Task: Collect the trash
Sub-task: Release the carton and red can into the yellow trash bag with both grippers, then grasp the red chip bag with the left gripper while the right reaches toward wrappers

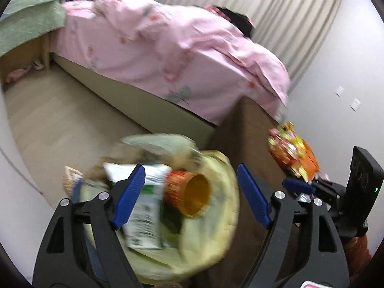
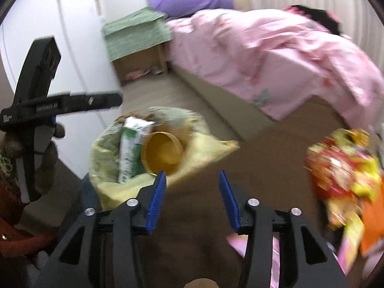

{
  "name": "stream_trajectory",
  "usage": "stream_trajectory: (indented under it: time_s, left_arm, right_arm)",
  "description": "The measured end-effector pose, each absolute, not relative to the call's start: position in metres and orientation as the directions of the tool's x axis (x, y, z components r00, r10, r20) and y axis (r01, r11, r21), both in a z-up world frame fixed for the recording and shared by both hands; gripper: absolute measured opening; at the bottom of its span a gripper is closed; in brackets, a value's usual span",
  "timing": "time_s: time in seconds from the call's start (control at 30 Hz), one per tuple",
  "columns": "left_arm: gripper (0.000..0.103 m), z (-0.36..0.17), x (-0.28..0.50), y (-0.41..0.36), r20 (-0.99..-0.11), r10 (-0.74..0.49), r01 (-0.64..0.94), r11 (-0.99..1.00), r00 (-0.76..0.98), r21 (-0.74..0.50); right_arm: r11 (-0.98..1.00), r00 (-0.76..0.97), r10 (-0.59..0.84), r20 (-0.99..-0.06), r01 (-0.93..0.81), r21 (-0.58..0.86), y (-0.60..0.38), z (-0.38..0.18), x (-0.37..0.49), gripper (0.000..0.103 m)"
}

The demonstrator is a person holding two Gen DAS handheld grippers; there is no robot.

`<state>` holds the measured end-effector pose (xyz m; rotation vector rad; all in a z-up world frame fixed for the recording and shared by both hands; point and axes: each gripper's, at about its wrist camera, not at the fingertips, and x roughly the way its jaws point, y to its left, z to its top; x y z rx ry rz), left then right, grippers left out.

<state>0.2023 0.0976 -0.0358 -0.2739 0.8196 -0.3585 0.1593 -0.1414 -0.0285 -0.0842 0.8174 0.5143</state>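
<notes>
Both grippers, left (image 1: 192, 192) and right (image 2: 192, 199), stood spread and empty. Wrappers (image 2: 343, 175) looked light, crinkly, slippery; best pinched at a bunched edge, then dropped in the bag (image 2: 105, 153).

A bed (image 1: 148, 55) under pink bedding stands on pale floor (image 1: 48, 120) before curtains (image 1: 288, 12).

Brown table (image 2: 264, 148) bearing bright snack wrappers (image 2: 340, 175), floor (image 1: 60, 124) beside it carrying yellow-lined trash bin (image 1: 216, 184)
</notes>
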Motion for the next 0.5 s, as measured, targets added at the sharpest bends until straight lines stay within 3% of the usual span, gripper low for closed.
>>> stream_trajectory:
  time_s: [0.3, 0.5]
  left_arm:
    - [0.075, -0.049, 0.178, -0.035, -0.702, -0.548, 0.506, 0.808, 0.455, -0.303]
    - [0.075, -0.061, 0.171, -0.092, -0.742, -0.551, 0.598, 0.76, 0.382, -0.256]
  right_arm:
    - [0.982, 0.714, 0.188, -0.674, -0.115, 0.153, -0.276, -0.028, 0.108, 0.061]
    - [0.985, 0.729, 0.133, -0.672, -0.024, 0.169, -0.324, -0.039, 0.08, 0.064]
